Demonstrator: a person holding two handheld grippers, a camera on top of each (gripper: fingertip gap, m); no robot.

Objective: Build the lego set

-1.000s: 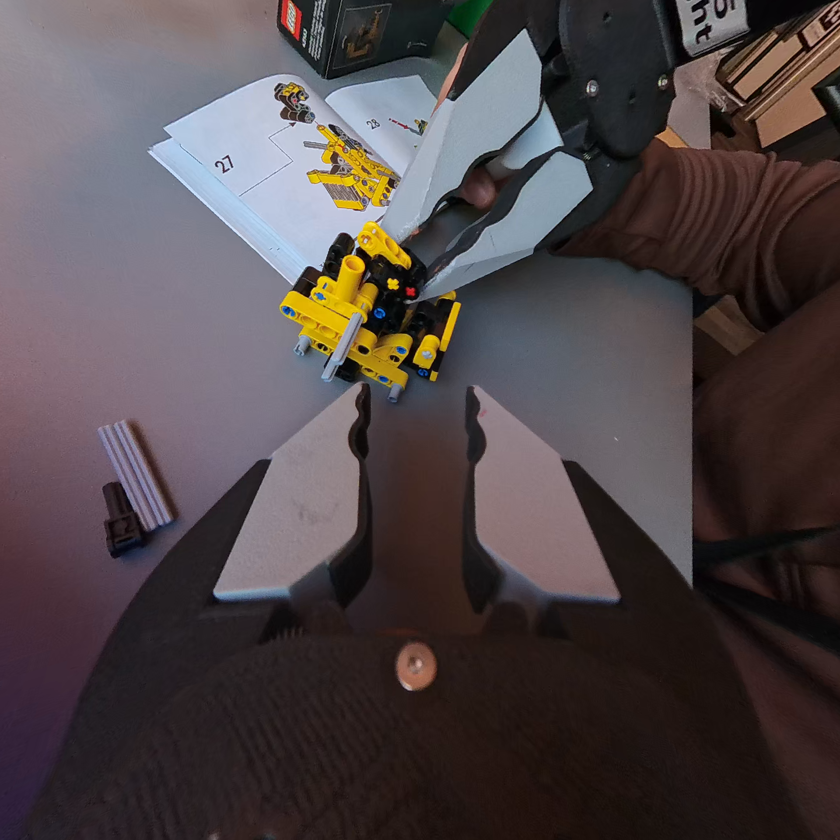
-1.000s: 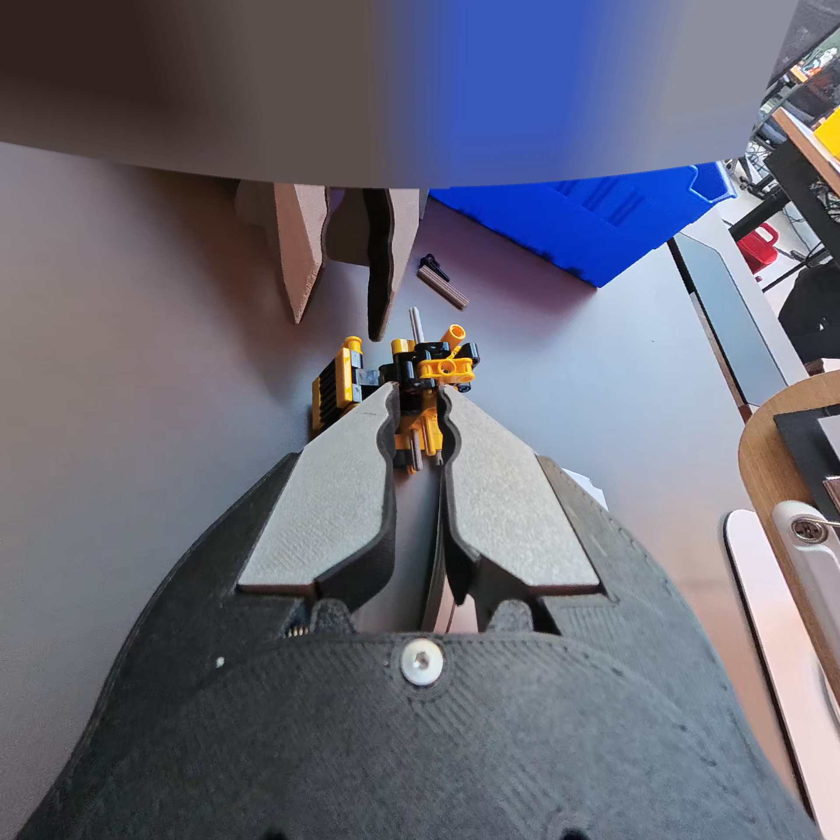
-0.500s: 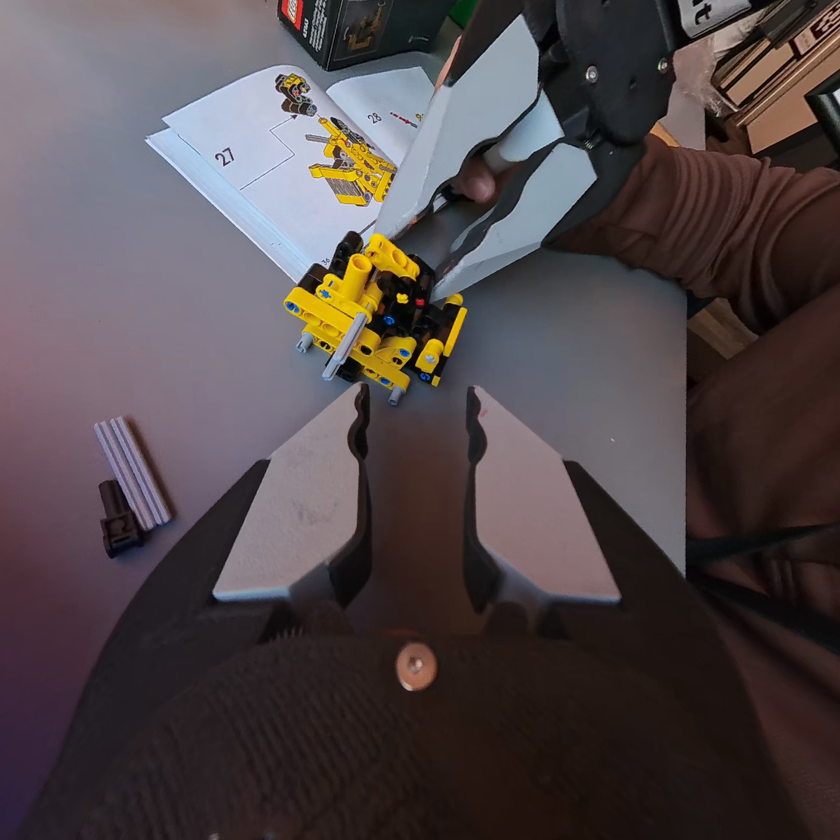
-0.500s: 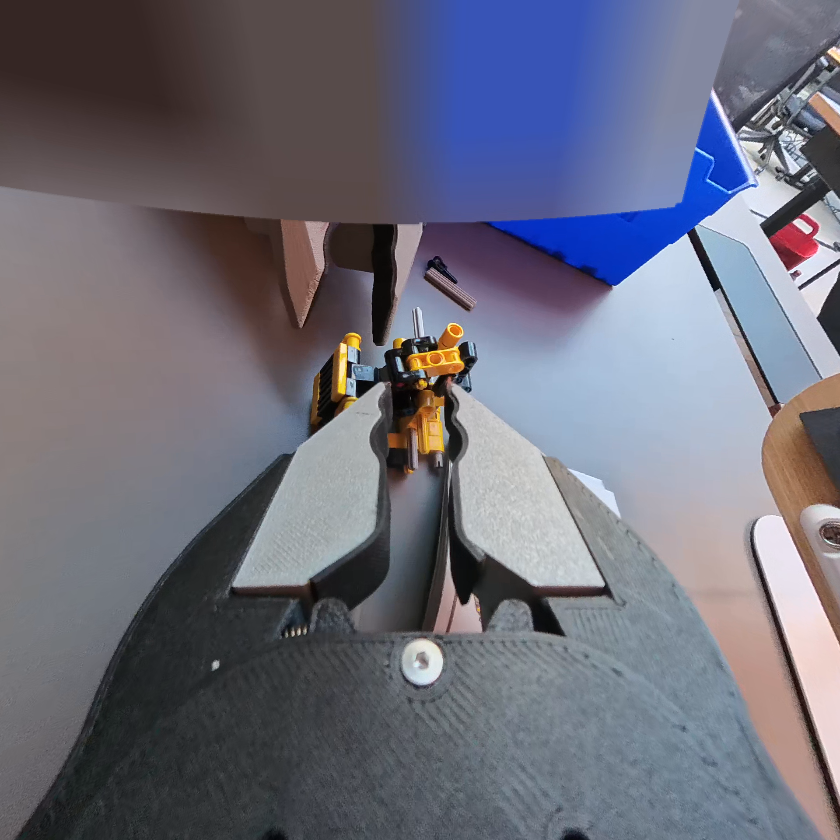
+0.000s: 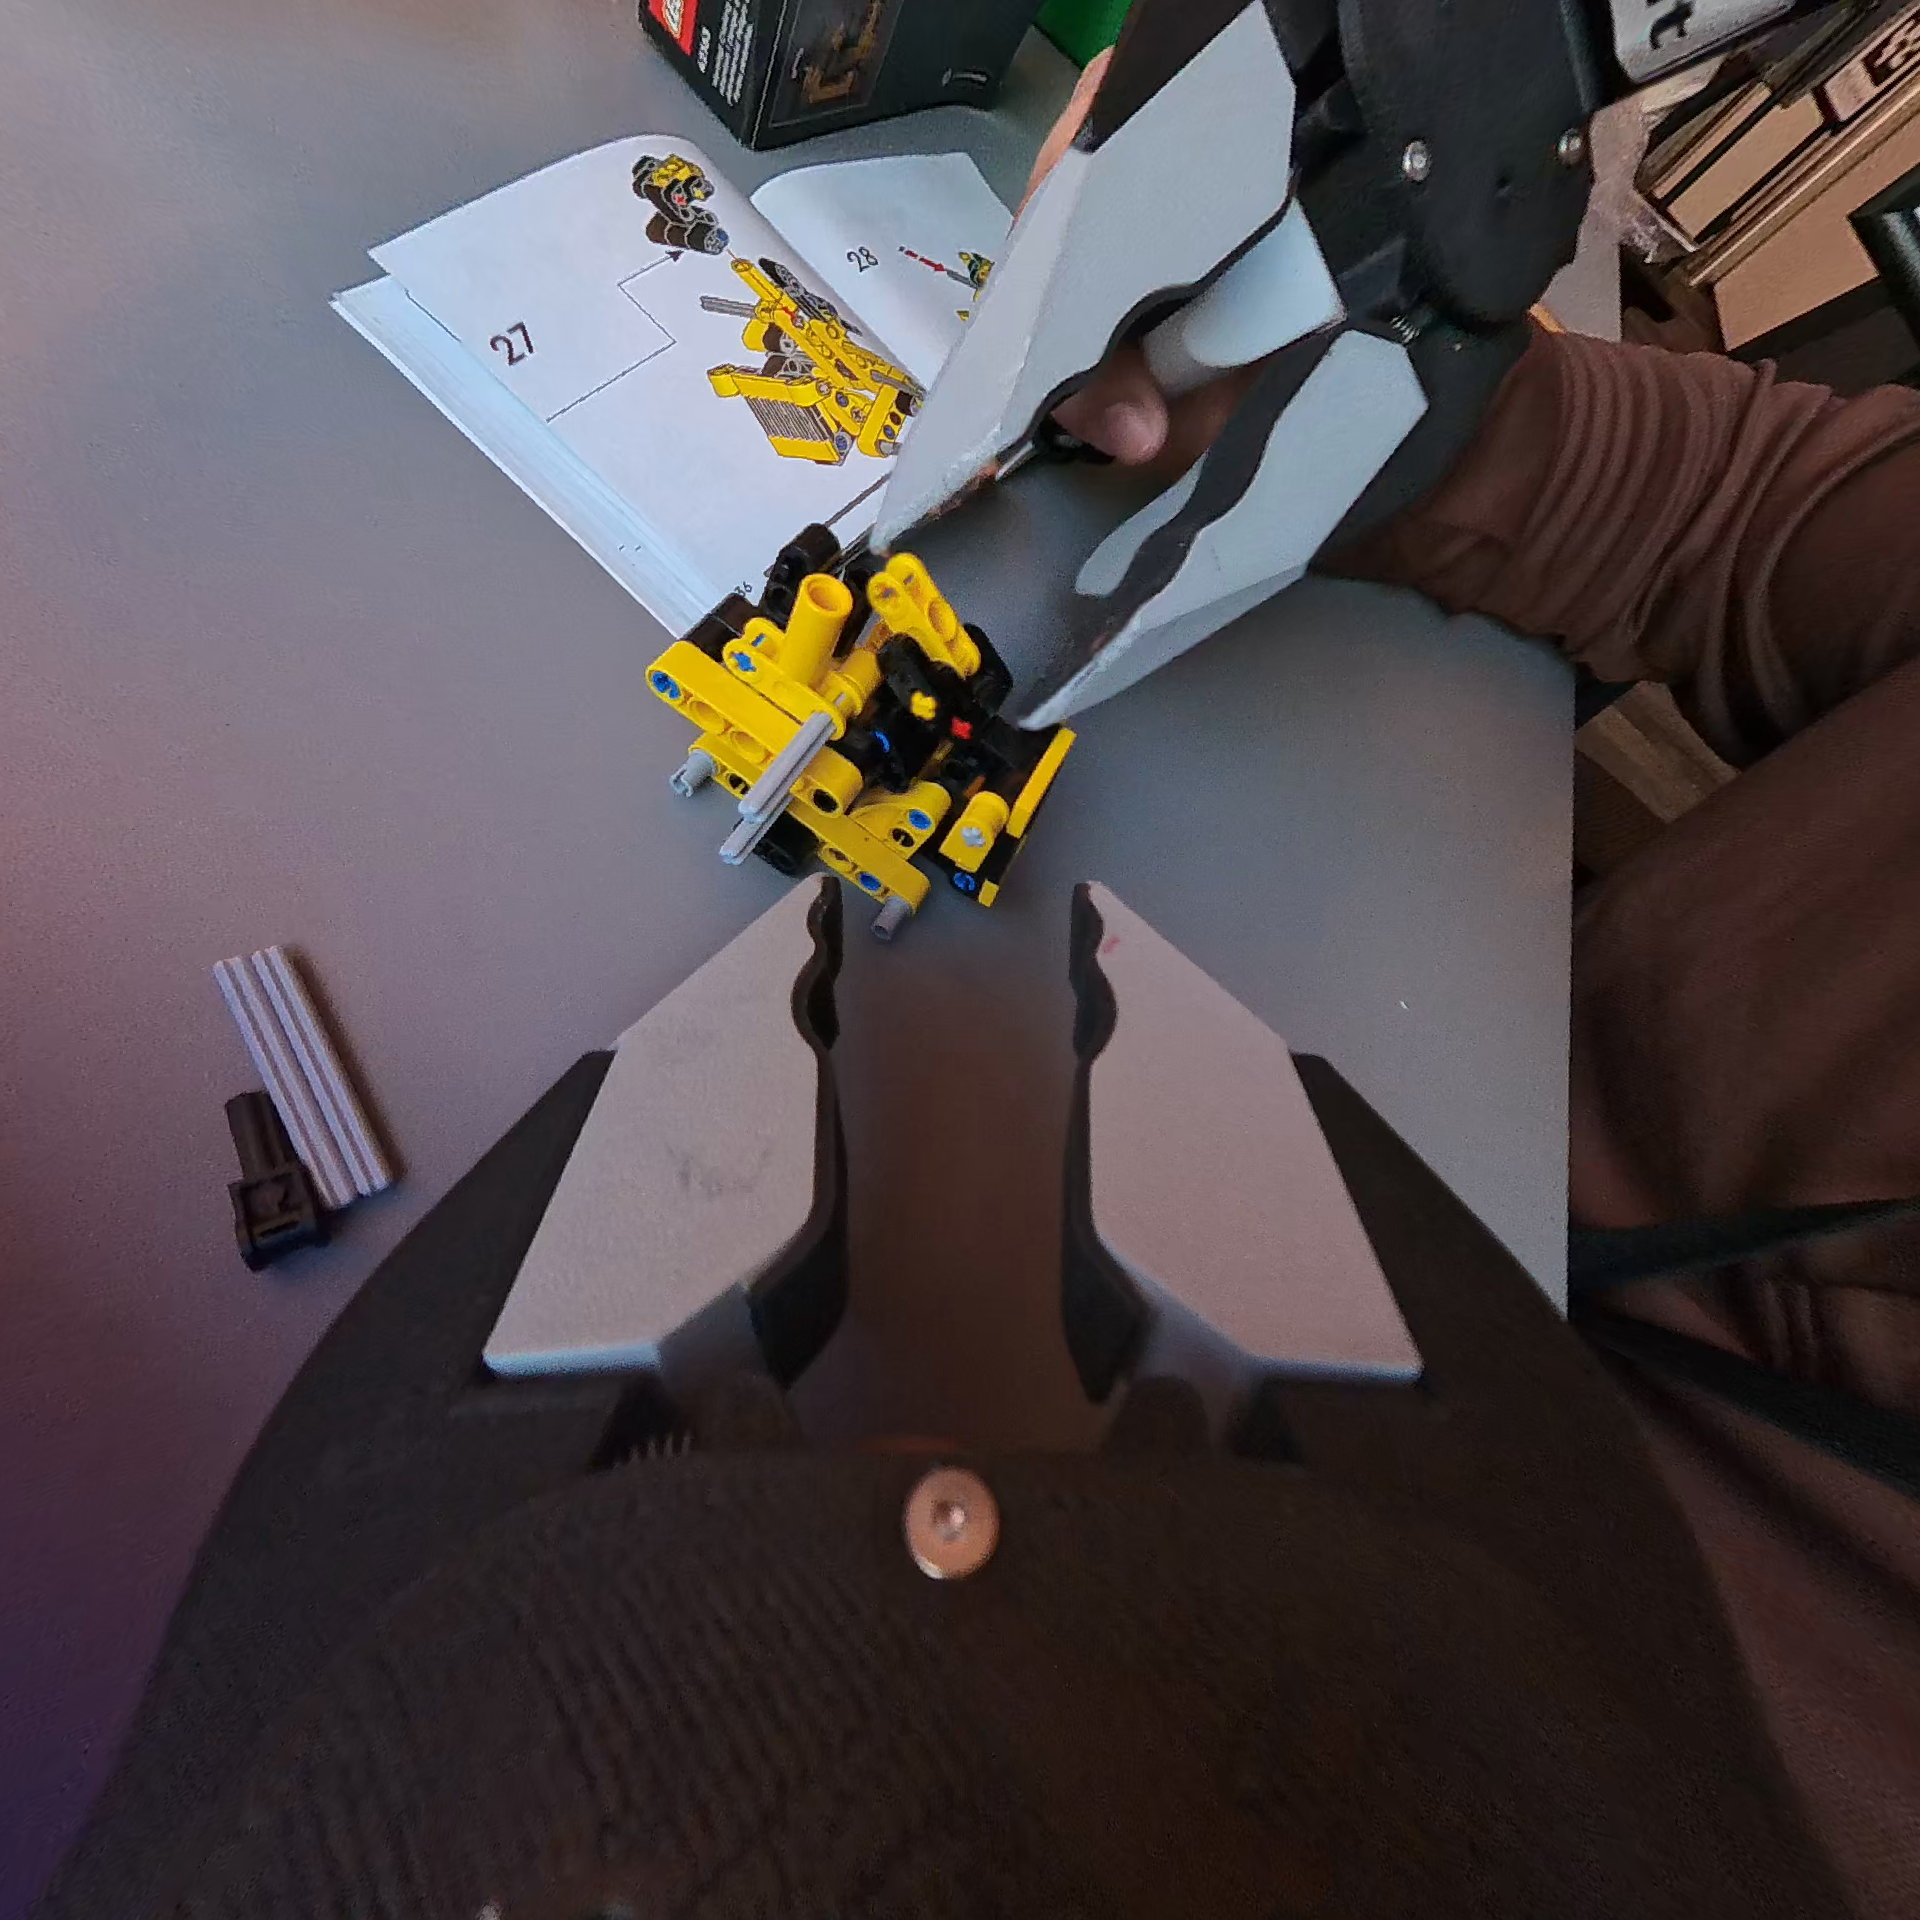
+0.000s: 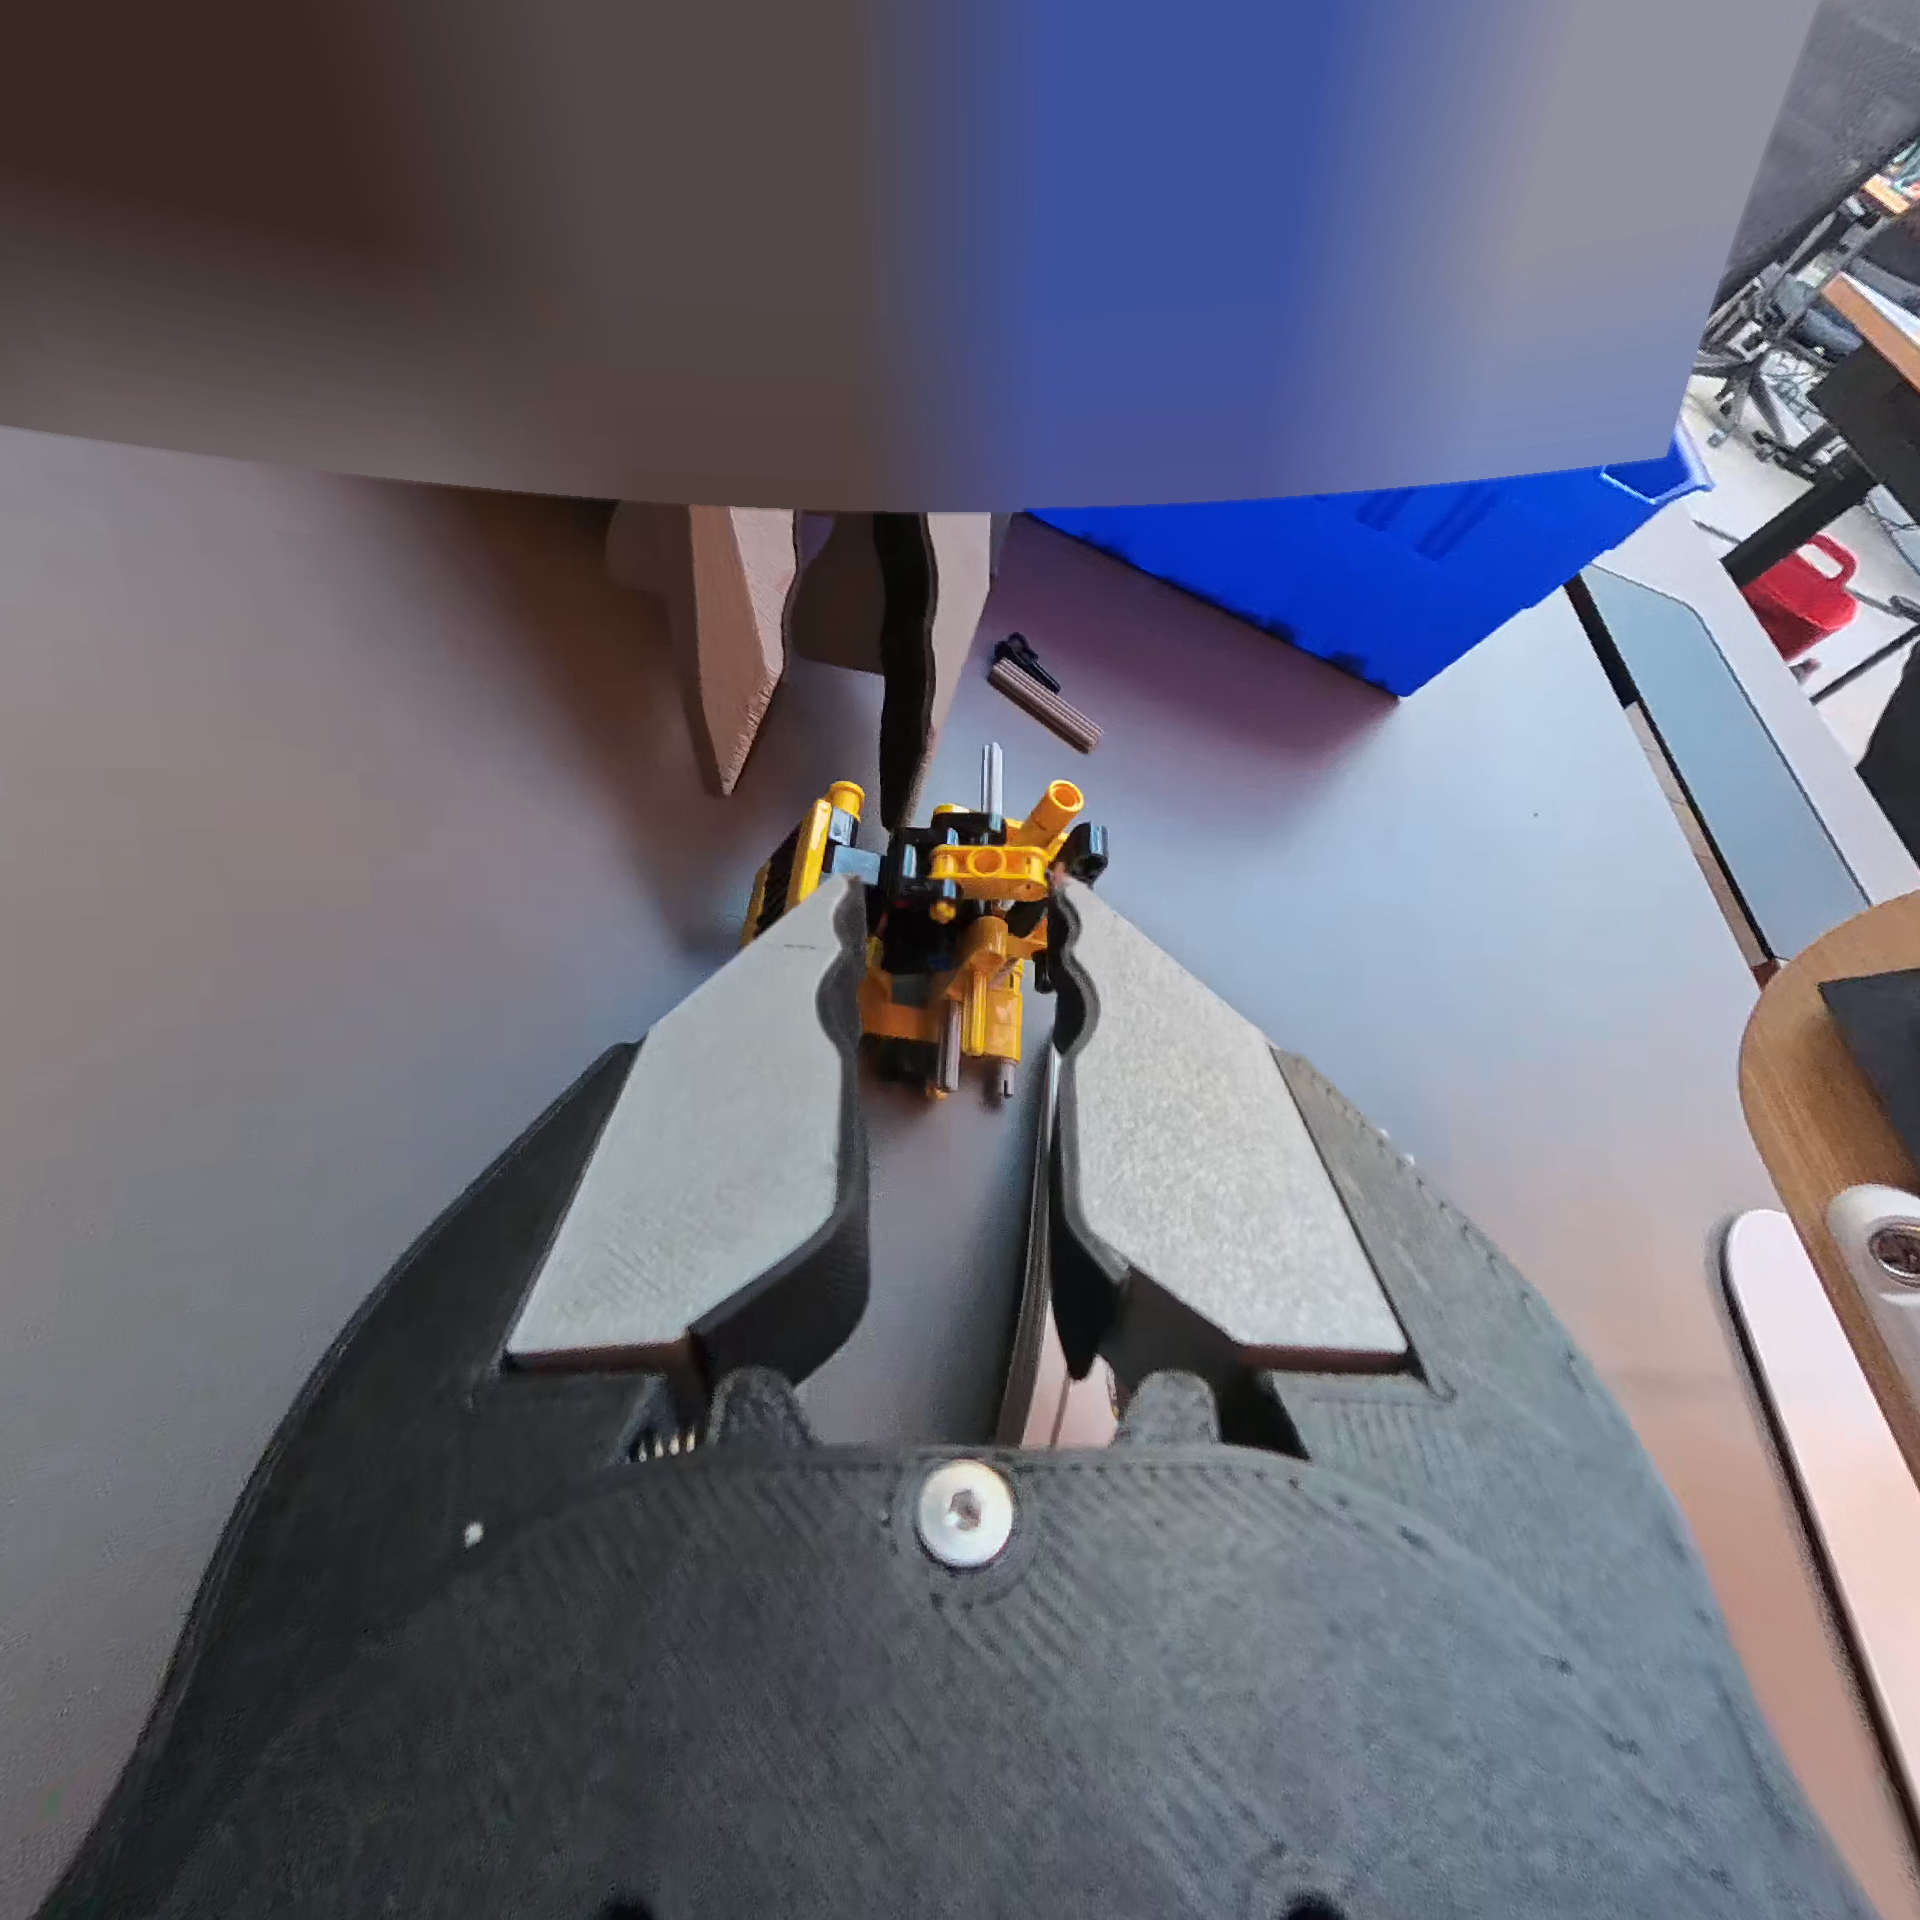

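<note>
The yellow and black lego model stands on the grey table, just ahead of my left gripper, which is open and empty with its tips short of the model. My right gripper is open, with its fingers on either side of the model's rear end. From the left wrist view the right gripper comes in from the upper right. The left gripper shows beyond the model in the right wrist view.
A grey ribbed piece and a black connector lie loose at the left. The open instruction booklet and a black box lie behind the model. A blue bin stands at the back. The table edge runs close on the right. There is about 4 centimeters between the tips of the two grippers. My left tips are roughly 9 centimeters from the grey ribbed piece. Look for it in the right wrist view too.
My right gripper's jaws have spread wider around the model's rear. The model has turned slightly and stays on the table. The left gripper has hardly moved.
</note>
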